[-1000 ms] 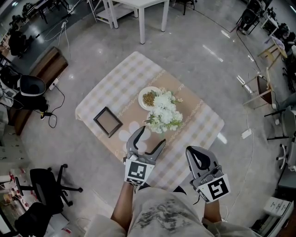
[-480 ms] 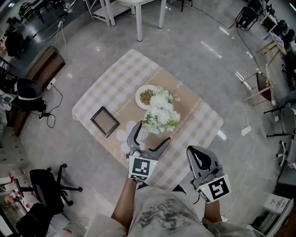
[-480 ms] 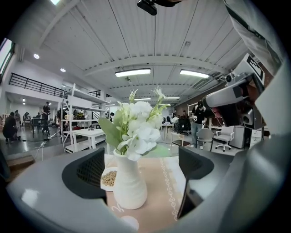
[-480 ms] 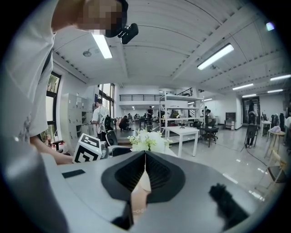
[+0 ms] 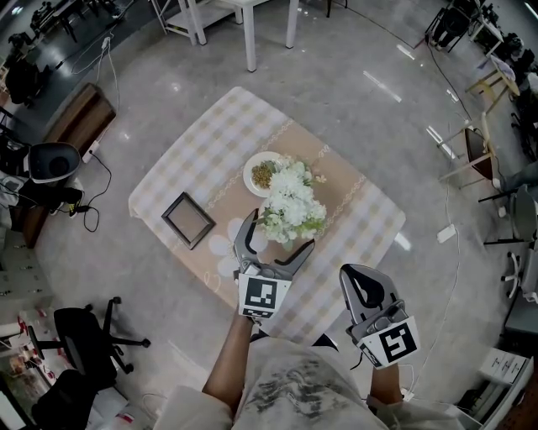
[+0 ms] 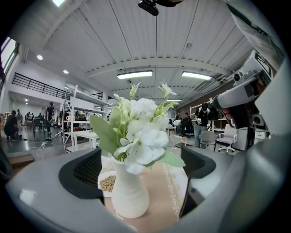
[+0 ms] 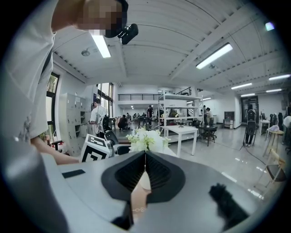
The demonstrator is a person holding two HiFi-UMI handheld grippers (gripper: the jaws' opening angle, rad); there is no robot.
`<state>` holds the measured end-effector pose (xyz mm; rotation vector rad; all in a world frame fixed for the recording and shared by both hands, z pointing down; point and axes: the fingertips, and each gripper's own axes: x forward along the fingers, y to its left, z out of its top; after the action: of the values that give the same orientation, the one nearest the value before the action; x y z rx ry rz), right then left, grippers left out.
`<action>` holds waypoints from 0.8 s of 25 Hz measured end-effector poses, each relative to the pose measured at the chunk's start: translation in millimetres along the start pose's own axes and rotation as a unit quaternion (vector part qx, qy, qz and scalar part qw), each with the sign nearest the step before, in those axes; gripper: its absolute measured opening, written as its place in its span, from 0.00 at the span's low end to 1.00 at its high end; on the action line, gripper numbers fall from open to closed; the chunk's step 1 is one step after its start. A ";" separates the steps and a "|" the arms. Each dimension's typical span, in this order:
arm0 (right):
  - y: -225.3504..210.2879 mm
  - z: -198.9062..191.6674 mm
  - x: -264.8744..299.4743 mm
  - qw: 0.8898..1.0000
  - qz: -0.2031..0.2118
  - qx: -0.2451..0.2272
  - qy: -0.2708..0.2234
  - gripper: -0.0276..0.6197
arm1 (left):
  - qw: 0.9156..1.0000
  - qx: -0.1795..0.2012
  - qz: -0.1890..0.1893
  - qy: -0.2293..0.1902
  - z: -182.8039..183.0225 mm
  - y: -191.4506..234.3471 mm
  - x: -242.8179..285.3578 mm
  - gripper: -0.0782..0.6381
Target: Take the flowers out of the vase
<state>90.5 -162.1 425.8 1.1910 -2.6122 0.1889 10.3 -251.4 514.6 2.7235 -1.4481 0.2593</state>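
Observation:
A bunch of white flowers with green leaves [image 5: 292, 201] stands in a white ribbed vase [image 6: 130, 193] on the checked tablecloth; in the head view the blooms hide the vase. My left gripper [image 5: 279, 233] reaches in from the near side, level with the vase. Its jaws are opening wide, and the vase and flowers [image 6: 138, 132] stand in the gap just ahead of the pads, untouched. My right gripper [image 5: 360, 284] hangs back near the table's front right edge, shut with nothing in it. In the right gripper view its pads [image 7: 144, 170] meet, with the flowers [image 7: 145, 139] far ahead.
A white plate of grains [image 5: 265, 174] lies just behind the vase. A dark picture frame [image 5: 188, 219] lies on the table [image 5: 202, 143] to the left. A white table [image 5: 252, 17] stands beyond, office chairs [image 5: 84, 344] at the left, and people work in the background.
My left gripper has moved forward to the vase and its jaws have spread wider. The right gripper has kept still.

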 end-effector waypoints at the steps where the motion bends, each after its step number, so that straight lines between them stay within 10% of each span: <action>1: -0.2 -0.2 -0.1 1.000 0.000 0.000 0.000 0.07 | 1.000 0.000 0.001 0.000 -0.2 0.5 2.1 0.87; 20: -6.0 -5.9 -5.1 1.000 -0.009 0.007 0.005 0.07 | 1.000 -0.006 0.030 -0.007 3.2 13.0 22.7 0.72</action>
<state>99.3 -161.0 430.1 1.2155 -2.5942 0.2092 12.4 -277.6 514.8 2.6822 -1.5320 0.2333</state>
